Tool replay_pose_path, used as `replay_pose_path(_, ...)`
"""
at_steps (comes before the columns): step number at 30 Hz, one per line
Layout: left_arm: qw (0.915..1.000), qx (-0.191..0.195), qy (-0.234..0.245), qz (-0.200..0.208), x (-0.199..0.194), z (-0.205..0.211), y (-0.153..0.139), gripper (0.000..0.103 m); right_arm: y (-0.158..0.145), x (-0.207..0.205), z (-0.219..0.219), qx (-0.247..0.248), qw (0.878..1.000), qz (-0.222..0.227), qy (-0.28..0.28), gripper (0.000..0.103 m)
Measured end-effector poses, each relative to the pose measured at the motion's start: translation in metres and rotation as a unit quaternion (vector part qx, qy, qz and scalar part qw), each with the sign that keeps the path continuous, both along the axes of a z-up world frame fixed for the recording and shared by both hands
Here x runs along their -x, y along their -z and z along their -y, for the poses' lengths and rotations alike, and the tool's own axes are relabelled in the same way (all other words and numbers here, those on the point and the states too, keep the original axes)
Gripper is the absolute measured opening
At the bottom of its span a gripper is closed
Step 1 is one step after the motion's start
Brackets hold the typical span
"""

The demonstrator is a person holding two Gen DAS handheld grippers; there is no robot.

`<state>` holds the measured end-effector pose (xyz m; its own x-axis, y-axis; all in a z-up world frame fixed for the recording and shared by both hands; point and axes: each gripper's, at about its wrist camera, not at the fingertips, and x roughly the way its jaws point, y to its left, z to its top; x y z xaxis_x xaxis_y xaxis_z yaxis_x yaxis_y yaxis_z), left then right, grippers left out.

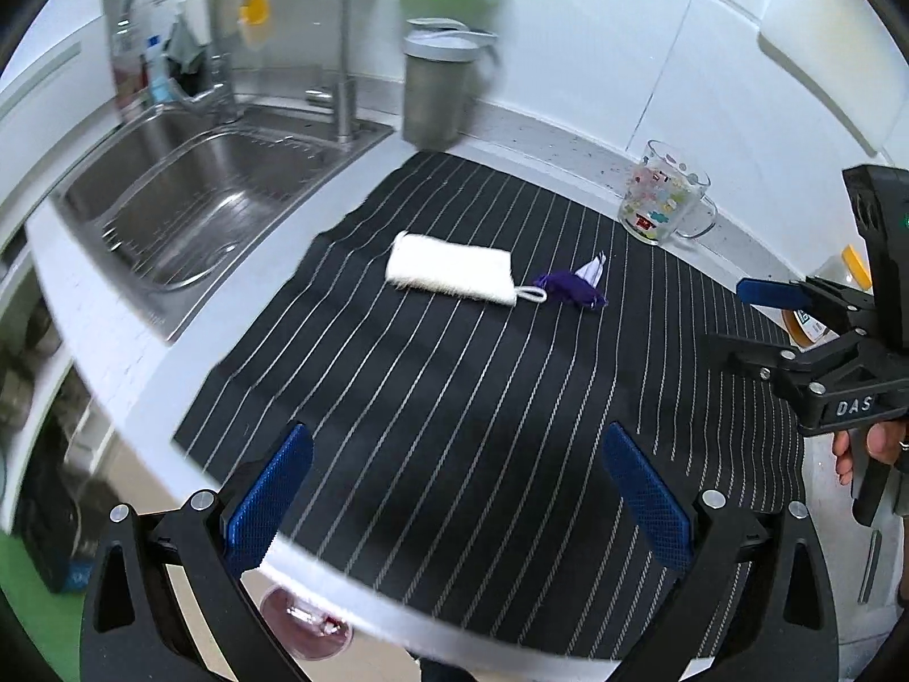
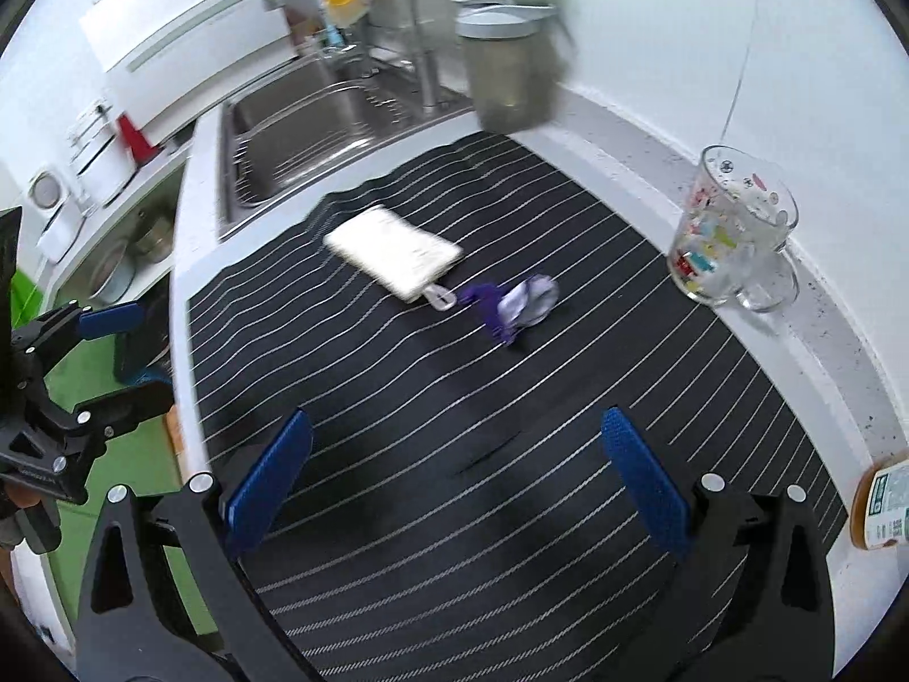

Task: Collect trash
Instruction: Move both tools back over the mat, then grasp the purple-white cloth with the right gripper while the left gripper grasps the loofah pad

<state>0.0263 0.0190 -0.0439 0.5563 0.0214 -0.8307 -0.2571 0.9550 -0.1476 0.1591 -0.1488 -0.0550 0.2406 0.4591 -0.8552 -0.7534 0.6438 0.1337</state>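
We log both units wide, empty: left hand-held gripper (image 1: 454, 489), right hand-held gripper (image 2: 454, 483); purple wrapper (image 2: 520, 304) at 12 o'clock; only the left view shows a red cup (image 1: 309, 622).

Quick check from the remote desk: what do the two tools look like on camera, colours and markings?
Both tools are matte black frames with silver bolts and two flat fingers faced in blue textured pads. The right tool carries white lettering reading DAS. A ring shows on the hand holding it.

Sink (image 1: 187, 199) brushed steel, glossy. Mat (image 1: 454, 398) matt pinstripe cloth beside sink. Scrubber (image 1: 449, 267) fuzzy white fabric on mat. Wrapper (image 1: 574, 287) crinkly shiny foil. Mug (image 1: 662, 196) clear glass w/ prints.
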Motion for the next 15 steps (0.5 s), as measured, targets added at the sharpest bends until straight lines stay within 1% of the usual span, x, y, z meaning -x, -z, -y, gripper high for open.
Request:
replay_pose_path(3, 0.9998, -0.001, 0.018, -0.01, -0.023, -0.008, 0.008, 0.098, 0.01, -0.017, -0.009, 0.003, 1.0, -0.006, 0.01, 0.1)
replay_pose_path(6, 0.9995, 0.004, 0.027, -0.017, -0.041, -0.016, 0.016, 0.098, 0.025, -0.035, -0.021, 0.009, 1.0, -0.013, 0.013, 0.1)
replay_pose_path(11, 0.9991, 0.008, 0.031, -0.029, -0.065, -0.029, 0.03, 0.098, 0.049, -0.059, -0.037, 0.013, 0.999, -0.028, 0.011, 0.099)
replay_pose_path(13, 0.9989, 0.01, 0.033, -0.032, -0.072, -0.032, 0.034, 0.098, 0.058, -0.067, -0.043, 0.018, 0.999, -0.031, 0.01, 0.085)
replay_pose_path(15, 0.9987, 0.012, 0.034, -0.036, -0.078, -0.035, 0.039, 0.098, 0.066, -0.074, -0.048, 0.02, 0.999, -0.04, 0.007, 0.081)
